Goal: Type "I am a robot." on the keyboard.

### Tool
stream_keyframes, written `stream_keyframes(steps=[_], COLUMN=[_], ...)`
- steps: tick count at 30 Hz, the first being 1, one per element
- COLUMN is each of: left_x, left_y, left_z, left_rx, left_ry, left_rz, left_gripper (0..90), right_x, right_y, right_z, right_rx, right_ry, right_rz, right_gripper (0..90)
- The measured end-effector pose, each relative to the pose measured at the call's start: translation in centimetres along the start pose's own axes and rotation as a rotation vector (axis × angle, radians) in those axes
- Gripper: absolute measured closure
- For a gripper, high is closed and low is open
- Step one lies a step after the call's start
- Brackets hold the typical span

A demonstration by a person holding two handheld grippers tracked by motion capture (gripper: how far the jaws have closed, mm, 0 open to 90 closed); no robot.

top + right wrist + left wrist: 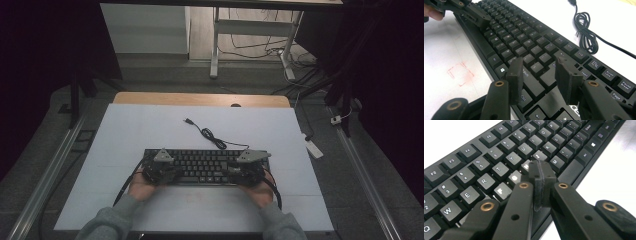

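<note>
While both rest there, keyboard [202, 165] holds grippers.

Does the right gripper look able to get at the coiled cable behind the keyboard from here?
Probably yes: the right gripper has open jaws, and only the low keyboard lies between it and the cable.

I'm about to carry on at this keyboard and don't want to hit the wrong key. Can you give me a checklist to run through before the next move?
1. Left tool shut to a single tip: ok, jaws pressed together.
2. Its tip over the intended key: cannot tell; it sits near G, H and B on the keyboard.
3. Right tool shut for pressing: not ok, jaws stand apart above the Shift area.
4. Cable away from the keys: ok, coiled on the white tabletop behind.
5. Keyboard lying flat: ok.
</note>
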State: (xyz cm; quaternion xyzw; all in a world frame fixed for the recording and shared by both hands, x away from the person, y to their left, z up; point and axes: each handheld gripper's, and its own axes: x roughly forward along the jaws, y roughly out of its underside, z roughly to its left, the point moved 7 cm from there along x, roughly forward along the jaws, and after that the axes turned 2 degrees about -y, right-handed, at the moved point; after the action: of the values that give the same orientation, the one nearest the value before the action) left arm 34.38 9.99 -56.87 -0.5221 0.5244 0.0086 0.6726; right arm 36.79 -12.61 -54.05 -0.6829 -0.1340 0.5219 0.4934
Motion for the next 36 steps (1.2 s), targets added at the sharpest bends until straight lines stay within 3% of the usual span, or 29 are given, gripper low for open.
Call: stream_keyframes(steps=[21, 28, 31, 36], left_x=[0.6, -1.3, -2.4, -3.7], left_y=[0.2, -0.5, -0.6, -0.4], left_z=[-0.1, 0.5, 0.9, 1.7], left_rx=[0.002, -0.019, -0.034, -0.056], left_ry=[-0.007, -0.008, -0.007, -0.019], left_rz=[0.016, -0.062, -0.090, -0.105], left_gripper=[89.0, 87.7, 79.6, 54.5], right_x=[0.1, -0.1, -0.1, 0.0], right_y=[0.1, 0.0, 0.1, 0.0], right_z=[0.0, -0.1, -0.1, -0.1], right_rx=[-0.001, -0.002, -0.001, -0.002], right_ry=[0.008, 0.013, 0.012, 0.012], right_rz=[0.005, 0.008, 0.009, 0.007], right_gripper=[52.3, 50.6, 49.6, 49.0])
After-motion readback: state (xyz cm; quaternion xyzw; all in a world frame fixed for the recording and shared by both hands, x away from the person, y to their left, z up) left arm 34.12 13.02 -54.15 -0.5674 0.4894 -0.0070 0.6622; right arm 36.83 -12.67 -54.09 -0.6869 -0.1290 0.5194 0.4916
